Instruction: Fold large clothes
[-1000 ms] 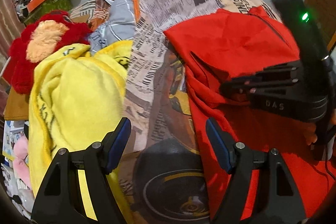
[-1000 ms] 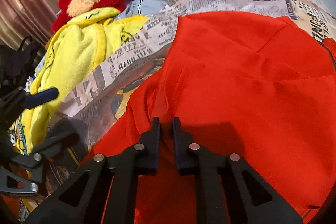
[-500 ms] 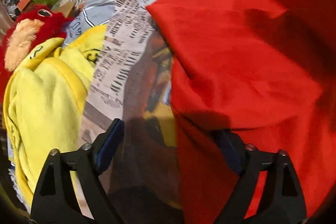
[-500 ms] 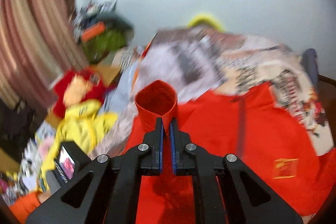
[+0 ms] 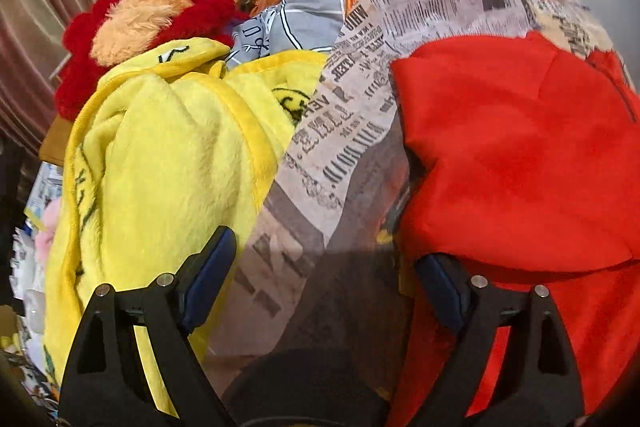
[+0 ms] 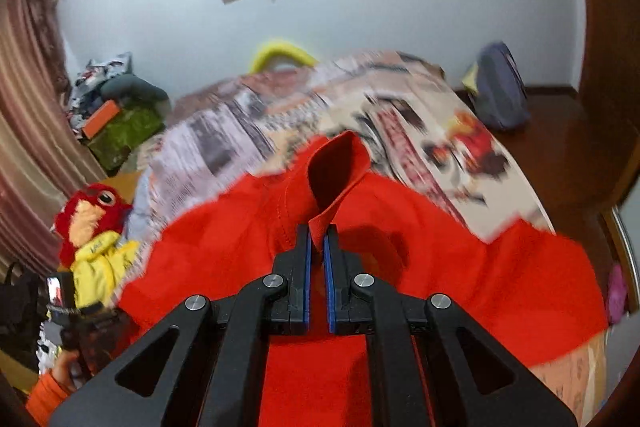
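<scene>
The red garment [image 6: 460, 267] lies spread over the newspaper-print bedsheet [image 5: 348, 131], with one edge lifted off the bed; the right gripper [image 6: 317, 243] has its jaws pressed together on a fold of that red cloth, which stands up as a curled flap just past the fingertips; the left gripper [image 5: 320, 291] has just been opening and now stands spread wide, nothing between its pads, one finger [image 5: 440, 287] just beside the garment's near edge and the other over the yellow fleece blanket [image 5: 160, 167]; a red plush toy [image 5: 136, 23] sits beyond the blanket, well clear of the work. The step in hand looks like the first fold, the right side carrying its pinched edge across the garment; the next move probably calls for the left gripper to close on the near edge so both sides travel together; otherwise the cloth may drag and bunch.
</scene>
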Available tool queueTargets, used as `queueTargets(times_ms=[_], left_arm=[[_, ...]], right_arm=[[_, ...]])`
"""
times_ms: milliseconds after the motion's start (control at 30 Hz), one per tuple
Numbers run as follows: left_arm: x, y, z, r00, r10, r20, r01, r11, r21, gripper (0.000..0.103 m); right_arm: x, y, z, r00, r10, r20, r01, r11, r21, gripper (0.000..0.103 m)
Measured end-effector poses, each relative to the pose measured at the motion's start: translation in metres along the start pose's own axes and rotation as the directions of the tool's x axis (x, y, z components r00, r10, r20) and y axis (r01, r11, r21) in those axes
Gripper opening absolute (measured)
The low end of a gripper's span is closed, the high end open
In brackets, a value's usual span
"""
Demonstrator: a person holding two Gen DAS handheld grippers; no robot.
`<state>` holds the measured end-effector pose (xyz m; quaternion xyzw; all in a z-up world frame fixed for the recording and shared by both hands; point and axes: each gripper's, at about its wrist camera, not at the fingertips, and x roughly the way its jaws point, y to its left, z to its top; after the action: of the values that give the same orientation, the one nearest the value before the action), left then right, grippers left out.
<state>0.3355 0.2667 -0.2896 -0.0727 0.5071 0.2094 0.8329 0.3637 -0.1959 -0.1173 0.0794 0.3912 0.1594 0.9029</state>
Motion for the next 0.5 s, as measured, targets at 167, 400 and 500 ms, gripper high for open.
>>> queueTargets(times_ms=[167,400,500], left_arm=[[0.004,-0.001,-0.003,1.000,0.030,-0.011,-0.030,0.999,-0.018,0.089],[-0.001,-0.015,-0.005,0.998,0.052,-0.046,-0.051,0.998,0.035,0.089],[-0.011,-0.023,-0.012,0.996,0.060,-0.060,-0.054,0.994,0.096,0.089]], right_arm=[[0.004,-0.027,-0.028,0.995,-0.016,-0.096,0.019,0.999,0.031,0.005],[0.008,-0.055,-0.055,0.984,-0.032,-0.177,0.042,0.998,0.052,0.005],[0.007,-0.061,-0.060,0.978,-0.029,-0.209,0.040,0.998,0.046,0.006]])
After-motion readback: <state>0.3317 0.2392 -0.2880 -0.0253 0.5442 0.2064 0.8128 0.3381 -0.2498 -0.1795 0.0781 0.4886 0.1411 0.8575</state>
